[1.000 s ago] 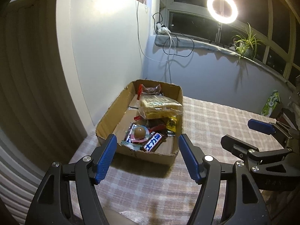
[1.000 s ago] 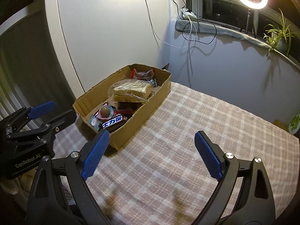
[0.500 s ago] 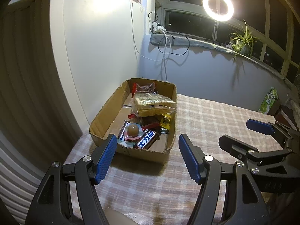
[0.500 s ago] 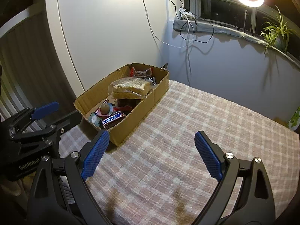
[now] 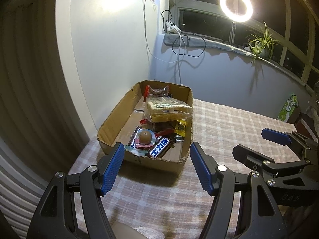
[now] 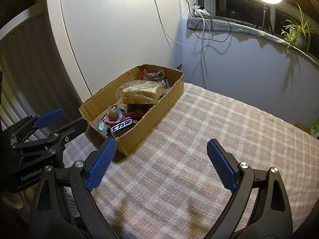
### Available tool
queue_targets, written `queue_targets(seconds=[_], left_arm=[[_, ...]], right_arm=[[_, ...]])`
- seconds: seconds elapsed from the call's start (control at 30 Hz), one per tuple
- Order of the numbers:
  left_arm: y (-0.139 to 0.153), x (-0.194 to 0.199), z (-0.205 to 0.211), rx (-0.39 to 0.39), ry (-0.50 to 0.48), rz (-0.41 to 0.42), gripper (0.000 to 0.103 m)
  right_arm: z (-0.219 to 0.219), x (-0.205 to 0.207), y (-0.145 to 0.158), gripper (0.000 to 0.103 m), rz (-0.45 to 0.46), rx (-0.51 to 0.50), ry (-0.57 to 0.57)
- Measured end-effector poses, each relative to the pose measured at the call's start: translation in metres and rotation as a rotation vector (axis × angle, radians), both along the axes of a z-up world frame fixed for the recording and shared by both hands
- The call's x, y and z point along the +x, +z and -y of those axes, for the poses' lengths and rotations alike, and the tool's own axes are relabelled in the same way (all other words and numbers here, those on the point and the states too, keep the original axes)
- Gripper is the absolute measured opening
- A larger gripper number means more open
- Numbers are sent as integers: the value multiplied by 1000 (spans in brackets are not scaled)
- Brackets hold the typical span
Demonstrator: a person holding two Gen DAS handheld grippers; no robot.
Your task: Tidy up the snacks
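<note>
snacks sit piled in a shallow brown cardboard box [image 5: 111, 127] that rests on a pink-and-cream checked tablecloth [image 6: 209, 135], near the white wall panel [image 6: 119, 29]. inside the box, a clear bag of sliced bread [image 5: 166, 108] lies on top of darker wrappers, with a red-edged packet [image 5: 157, 90] behind it at the far end. at the near end a dark chocolate bar with white and blue lettering [image 5: 160, 150] lies beside a round brown sweet in a clear plastic cup [image 5: 145, 136], and a small yellow packet [image 5: 180, 127] is tucked against the right wall of the box.

the left gripper [image 5: 156, 166], black with blue textured pads, hovers just in front of the box's near wall, its jaws spread apart with nothing between them. the right gripper [image 6: 159, 163], of the same make, hangs over bare cloth to the right of the box, jaws also wide and empty; neither touches the box.

on the windowsill beyond, a glowing ring light [image 5: 236, 6] stands near a potted spider plant [image 5: 262, 43], and white and black cables [image 6: 203, 29] hang down the wall.
</note>
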State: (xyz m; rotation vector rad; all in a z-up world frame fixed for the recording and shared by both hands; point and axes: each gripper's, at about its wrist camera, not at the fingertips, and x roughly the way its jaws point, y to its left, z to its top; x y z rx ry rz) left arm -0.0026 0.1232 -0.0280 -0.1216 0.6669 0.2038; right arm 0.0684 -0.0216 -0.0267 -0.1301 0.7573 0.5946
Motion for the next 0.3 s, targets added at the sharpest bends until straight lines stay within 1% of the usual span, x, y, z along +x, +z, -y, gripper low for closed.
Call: queue_targets(seconds=[0.3], left_arm=[[-5,-1,7,-6,-8,-12,68]], right_arm=[[2,-1,-7,94,-20,-3,-15]])
